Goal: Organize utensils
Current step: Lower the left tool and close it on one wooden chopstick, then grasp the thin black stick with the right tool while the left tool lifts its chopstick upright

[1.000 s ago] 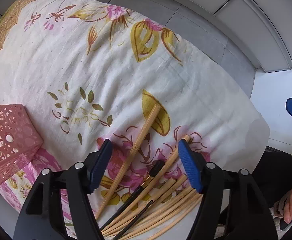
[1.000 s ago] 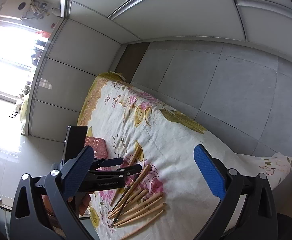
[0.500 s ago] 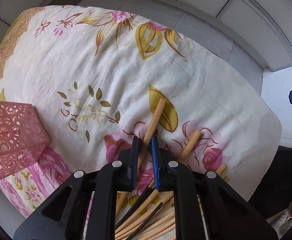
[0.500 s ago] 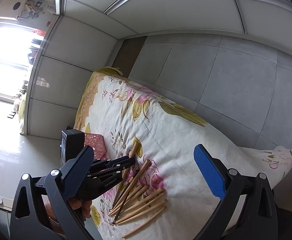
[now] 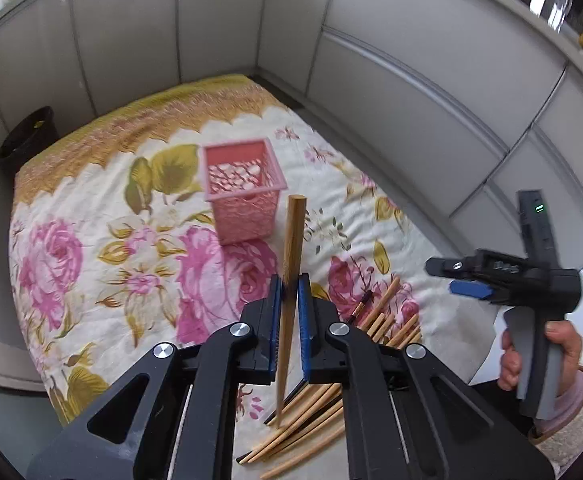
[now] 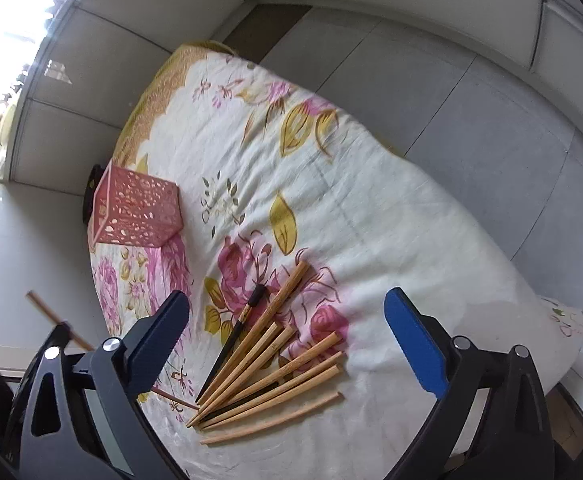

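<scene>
The left gripper (image 5: 289, 294) is clamped tight on one wooden chopstick (image 5: 293, 248), which stands nearly upright between the blue pads — its square top pokes up past the fingers, its thin tip hangs below them above the pile. The pile (image 6: 269, 364) lies fanned out on the floral cloth (image 6: 351, 200) over the counter, near the front edge: pale wooden sticks with a couple of black ones mixed in.

The right gripper (image 6: 295, 344) hovers above that pile, jaws wide but just beginning to close, nothing between them and no pad touching a stick. In the left camera's view a hand (image 5: 539, 356) grips its handle off to the right of the cloth.

Further back on the cloth stands the pink holder (image 5: 241, 194), a square cut-out basket, upright and well apart from the pile — the held chopstick is up in the air between the two.
</scene>
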Demonstrator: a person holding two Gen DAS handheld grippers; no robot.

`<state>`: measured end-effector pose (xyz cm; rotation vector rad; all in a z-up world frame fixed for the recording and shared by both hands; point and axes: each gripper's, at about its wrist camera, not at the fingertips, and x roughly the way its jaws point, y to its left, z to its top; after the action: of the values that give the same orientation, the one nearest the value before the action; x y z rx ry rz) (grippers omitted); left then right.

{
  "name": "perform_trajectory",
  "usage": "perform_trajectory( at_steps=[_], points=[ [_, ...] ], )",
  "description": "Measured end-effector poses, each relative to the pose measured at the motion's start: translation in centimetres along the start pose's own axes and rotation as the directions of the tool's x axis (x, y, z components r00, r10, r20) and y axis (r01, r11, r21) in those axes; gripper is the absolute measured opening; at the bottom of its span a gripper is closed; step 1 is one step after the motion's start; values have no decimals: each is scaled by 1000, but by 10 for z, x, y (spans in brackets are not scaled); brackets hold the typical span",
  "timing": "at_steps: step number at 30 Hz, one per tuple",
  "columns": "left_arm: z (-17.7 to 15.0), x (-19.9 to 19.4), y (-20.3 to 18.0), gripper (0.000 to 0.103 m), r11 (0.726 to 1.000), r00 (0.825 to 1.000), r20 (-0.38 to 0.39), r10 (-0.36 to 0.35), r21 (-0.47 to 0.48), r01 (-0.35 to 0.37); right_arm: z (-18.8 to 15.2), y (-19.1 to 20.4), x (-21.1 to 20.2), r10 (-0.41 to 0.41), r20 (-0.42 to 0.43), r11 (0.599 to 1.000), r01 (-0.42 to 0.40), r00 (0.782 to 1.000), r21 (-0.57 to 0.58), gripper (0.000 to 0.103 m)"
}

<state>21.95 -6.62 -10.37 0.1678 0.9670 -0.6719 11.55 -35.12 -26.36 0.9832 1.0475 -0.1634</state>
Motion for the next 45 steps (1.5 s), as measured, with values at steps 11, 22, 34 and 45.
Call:
perform_trajectory(
  at_steps=[11, 22, 34, 45],
  points=[
    [-29, -124, 34, 7, 994, 939, 343, -30, -84, 63, -6, 33, 52, 86, -199, 986, -55, 976, 156, 36],
    [-39, -142, 41, 7, 993, 923, 384, -27, -99, 70, 4, 51, 87, -128, -285, 977, 170, 950, 131, 29],
    [-40, -149, 48, 7, 987, 916, 400, -3, -144, 67, -5, 98, 111, -345, -155, 938, 332, 926, -101, 11],
    [-46, -155, 42, 7, 986, 909, 418, 12, -158, 60, -35, 71, 99, -89, -192, 991, 107, 977, 85, 1]
  ],
)
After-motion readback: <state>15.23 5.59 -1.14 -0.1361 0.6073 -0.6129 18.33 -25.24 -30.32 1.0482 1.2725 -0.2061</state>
